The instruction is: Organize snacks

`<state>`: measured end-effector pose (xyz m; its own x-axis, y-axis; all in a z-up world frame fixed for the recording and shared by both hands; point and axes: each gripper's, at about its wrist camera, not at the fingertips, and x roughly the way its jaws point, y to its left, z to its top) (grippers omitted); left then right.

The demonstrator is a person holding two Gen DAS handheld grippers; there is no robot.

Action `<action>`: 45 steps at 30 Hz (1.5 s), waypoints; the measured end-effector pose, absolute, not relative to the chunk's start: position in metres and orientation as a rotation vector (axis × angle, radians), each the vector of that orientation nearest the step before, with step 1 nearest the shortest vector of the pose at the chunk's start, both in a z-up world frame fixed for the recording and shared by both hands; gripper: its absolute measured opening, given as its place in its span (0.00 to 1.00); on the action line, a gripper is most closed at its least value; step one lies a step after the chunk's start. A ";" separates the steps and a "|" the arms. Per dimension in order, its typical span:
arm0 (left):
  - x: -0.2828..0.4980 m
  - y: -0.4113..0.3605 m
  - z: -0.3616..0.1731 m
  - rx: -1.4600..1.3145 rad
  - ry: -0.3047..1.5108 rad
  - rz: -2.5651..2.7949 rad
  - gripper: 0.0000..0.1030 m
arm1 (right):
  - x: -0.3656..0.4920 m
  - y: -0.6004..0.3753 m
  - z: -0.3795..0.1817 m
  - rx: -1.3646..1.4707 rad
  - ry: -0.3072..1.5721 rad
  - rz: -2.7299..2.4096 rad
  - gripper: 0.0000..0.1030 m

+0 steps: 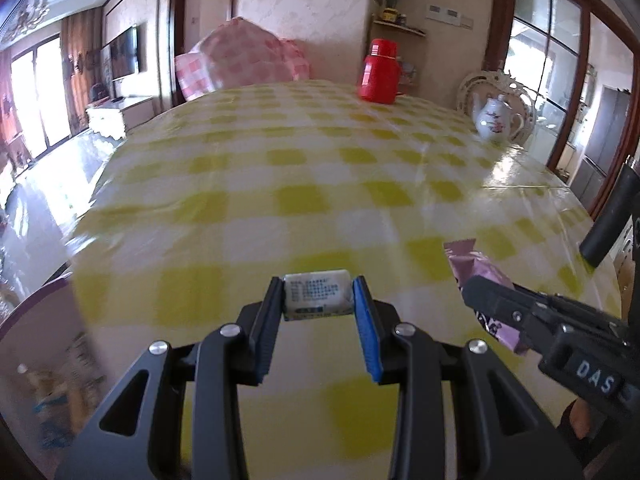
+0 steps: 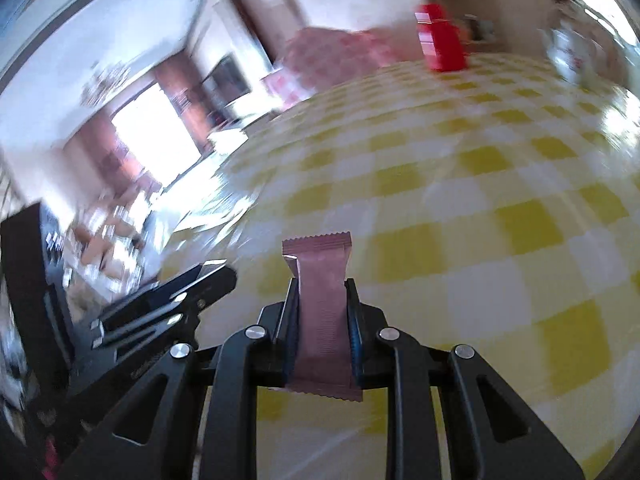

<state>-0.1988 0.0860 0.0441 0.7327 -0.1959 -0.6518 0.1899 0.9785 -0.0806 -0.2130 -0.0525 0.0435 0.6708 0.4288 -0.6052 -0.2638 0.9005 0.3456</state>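
Currently my left gripper point(image 1: 319, 294) is clamped partway closed on a small white rectangular snack packet with printed text point(image 1: 318, 295), pinched across its ends at the fingertips. My right gripper point(image 2: 322, 300) is nearly fully closed on a flat mauve foil snack bar with crimped serrated ends point(image 2: 322, 300), held edge-on. Both snacks hang above the glossy yellow-and-white checked worktop point(image 1: 304, 184).

Judgement: carry step. Keep both grips steady and level, since the foil bar is thin and slick and could slide out. The white packet looks soft, so don't squeeze harder. No container is visible; background blur hides detail in the right view.
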 end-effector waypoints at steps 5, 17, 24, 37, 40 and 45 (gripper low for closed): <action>-0.231 0.164 0.057 0.008 0.727 -0.152 0.35 | -0.243 0.033 0.050 0.083 0.750 0.569 0.21; -0.292 0.331 0.073 -0.064 0.706 -0.012 0.99 | -0.287 0.170 0.042 -0.166 0.745 0.757 0.82; -0.276 0.336 0.063 0.025 0.806 0.244 0.99 | -0.277 0.199 0.021 -0.282 0.915 0.650 0.85; -0.278 0.340 0.031 -0.057 0.954 0.199 0.99 | -0.287 0.217 -0.007 -0.414 1.041 0.595 0.85; -0.274 0.338 0.027 -0.061 0.967 0.195 0.99 | -0.284 0.215 -0.007 -0.407 1.050 0.590 0.85; -0.269 0.337 0.022 -0.069 0.979 0.190 0.99 | -0.283 0.217 -0.009 -0.409 1.051 0.587 0.85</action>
<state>-0.2685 0.3375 0.0224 0.5427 0.1285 -0.8301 -0.1907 0.9813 0.0272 -0.2826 0.2167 -0.0092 0.3680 0.2535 -0.8946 -0.6286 0.7768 -0.0385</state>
